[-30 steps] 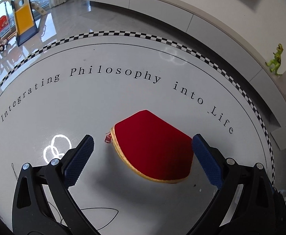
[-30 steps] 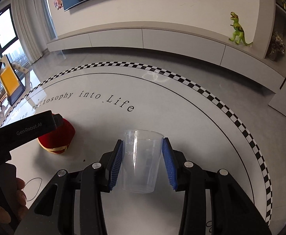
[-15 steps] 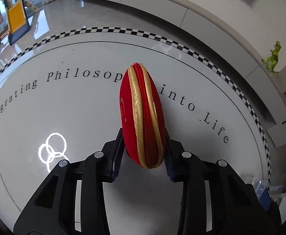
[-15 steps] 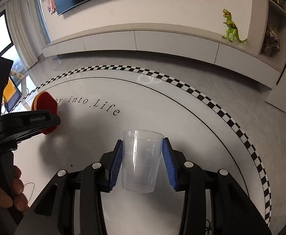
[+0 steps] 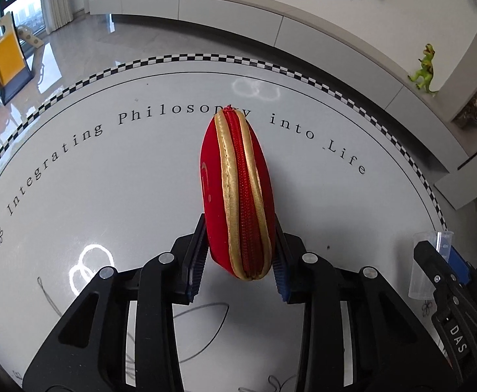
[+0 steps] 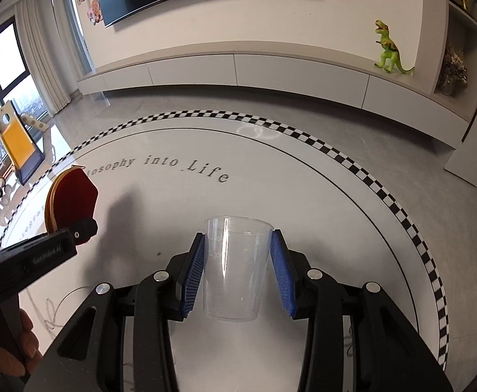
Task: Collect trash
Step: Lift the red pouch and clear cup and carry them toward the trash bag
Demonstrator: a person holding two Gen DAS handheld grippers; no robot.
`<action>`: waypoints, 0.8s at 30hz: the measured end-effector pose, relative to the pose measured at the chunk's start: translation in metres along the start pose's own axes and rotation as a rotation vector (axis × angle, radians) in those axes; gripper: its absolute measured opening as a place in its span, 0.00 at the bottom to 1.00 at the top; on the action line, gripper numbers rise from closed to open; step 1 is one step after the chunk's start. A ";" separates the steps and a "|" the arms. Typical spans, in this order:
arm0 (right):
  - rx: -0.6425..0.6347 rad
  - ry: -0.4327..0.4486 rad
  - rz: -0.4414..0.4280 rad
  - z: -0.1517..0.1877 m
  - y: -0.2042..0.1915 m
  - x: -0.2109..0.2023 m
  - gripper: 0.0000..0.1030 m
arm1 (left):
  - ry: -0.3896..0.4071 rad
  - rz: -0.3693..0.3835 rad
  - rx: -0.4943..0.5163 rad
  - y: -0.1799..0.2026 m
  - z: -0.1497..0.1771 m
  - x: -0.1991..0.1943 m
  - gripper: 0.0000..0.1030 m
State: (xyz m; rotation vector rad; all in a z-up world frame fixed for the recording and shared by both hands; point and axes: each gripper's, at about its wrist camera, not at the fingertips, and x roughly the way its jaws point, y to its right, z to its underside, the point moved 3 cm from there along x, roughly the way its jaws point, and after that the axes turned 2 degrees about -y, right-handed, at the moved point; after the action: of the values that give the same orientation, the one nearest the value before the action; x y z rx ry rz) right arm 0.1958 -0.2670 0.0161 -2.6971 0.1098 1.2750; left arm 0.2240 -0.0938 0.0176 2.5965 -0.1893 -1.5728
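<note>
The red zip pouch (image 5: 238,192), pinched edge-on near its lower end by the left tongs (image 5: 238,261), could pivot or slip free over the bench (image 5: 75,170), while the right tongs (image 6: 238,271) squeezing the clear cup (image 6: 235,264) could buckle its thin wall.

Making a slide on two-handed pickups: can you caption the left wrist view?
Left gripper clamps a red zip pouch on edge above the round white table.

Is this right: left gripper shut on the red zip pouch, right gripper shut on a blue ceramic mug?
Not quite. The left gripper is shut on the red zip pouch, but the right gripper holds a clear plastic measuring cup, not a blue ceramic mug. The right wrist view shows its printed scale between the blue pads.
</note>
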 end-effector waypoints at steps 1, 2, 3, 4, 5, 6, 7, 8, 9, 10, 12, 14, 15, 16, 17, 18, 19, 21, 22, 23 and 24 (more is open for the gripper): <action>-0.003 0.000 -0.005 0.002 -0.003 -0.005 0.41 | 0.002 0.001 0.004 -0.005 0.003 -0.004 0.34; -0.008 0.000 -0.009 0.005 -0.007 -0.011 0.41 | 0.008 -0.001 0.010 -0.007 0.010 -0.010 0.34; -0.013 0.000 -0.014 0.008 -0.011 -0.017 0.41 | 0.016 -0.006 0.018 -0.010 0.017 -0.017 0.34; -0.021 0.000 -0.019 0.012 -0.015 -0.024 0.41 | 0.022 -0.010 0.025 -0.016 0.023 -0.023 0.34; -0.028 0.002 -0.023 0.015 -0.020 -0.030 0.41 | 0.029 -0.012 0.030 -0.019 0.029 -0.030 0.34; -0.037 0.003 -0.027 0.019 -0.024 -0.037 0.41 | 0.034 -0.014 0.034 -0.022 0.035 -0.037 0.34; -0.045 0.004 -0.031 0.024 -0.029 -0.044 0.41 | 0.040 -0.015 0.037 -0.024 0.040 -0.043 0.34; -0.053 0.004 -0.034 0.029 -0.033 -0.050 0.41 | 0.045 -0.013 0.039 -0.029 0.046 -0.049 0.34; -0.059 0.003 -0.037 0.034 -0.037 -0.055 0.41 | 0.050 -0.013 0.039 -0.032 0.051 -0.055 0.34; -0.066 0.001 -0.044 0.040 -0.041 -0.062 0.41 | 0.054 -0.014 0.040 -0.037 0.058 -0.062 0.34; -0.077 0.001 -0.055 0.051 -0.050 -0.073 0.41 | 0.060 -0.015 0.040 -0.041 0.069 -0.071 0.34; -0.084 0.001 -0.071 0.061 -0.058 -0.085 0.41 | 0.070 -0.020 0.043 -0.045 0.080 -0.081 0.34; -0.089 0.001 -0.079 0.066 -0.063 -0.091 0.41 | 0.075 -0.018 0.045 -0.047 0.086 -0.086 0.34; -0.094 0.002 -0.084 0.071 -0.067 -0.097 0.41 | 0.079 -0.016 0.044 -0.049 0.091 -0.092 0.34; -0.100 0.003 -0.090 0.076 -0.072 -0.104 0.41 | 0.083 -0.012 0.044 -0.052 0.097 -0.097 0.34; -0.107 0.004 -0.096 0.081 -0.076 -0.110 0.41 | 0.086 -0.007 0.043 -0.054 0.103 -0.103 0.34; -0.113 0.004 -0.101 0.087 -0.081 -0.115 0.41 | 0.089 -0.002 0.042 -0.056 0.108 -0.106 0.34; -0.127 0.004 -0.111 0.097 -0.089 -0.126 0.41 | 0.099 -0.001 0.039 -0.062 0.120 -0.116 0.34; -0.135 0.003 -0.118 0.103 -0.094 -0.131 0.41 | 0.106 0.000 0.035 -0.065 0.126 -0.122 0.34; -0.142 0.002 -0.123 0.109 -0.099 -0.137 0.41 | 0.111 -0.001 0.032 -0.073 0.134 -0.128 0.34; -0.149 0.000 -0.129 0.115 -0.105 -0.141 0.41 | 0.117 -0.005 0.030 -0.077 0.141 -0.133 0.34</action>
State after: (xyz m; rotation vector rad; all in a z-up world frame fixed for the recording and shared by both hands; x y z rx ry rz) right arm 0.0321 -0.1443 0.0648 -2.7745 -0.1627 1.2932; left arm 0.0419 0.0006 0.0572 2.7035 -0.1988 -1.4244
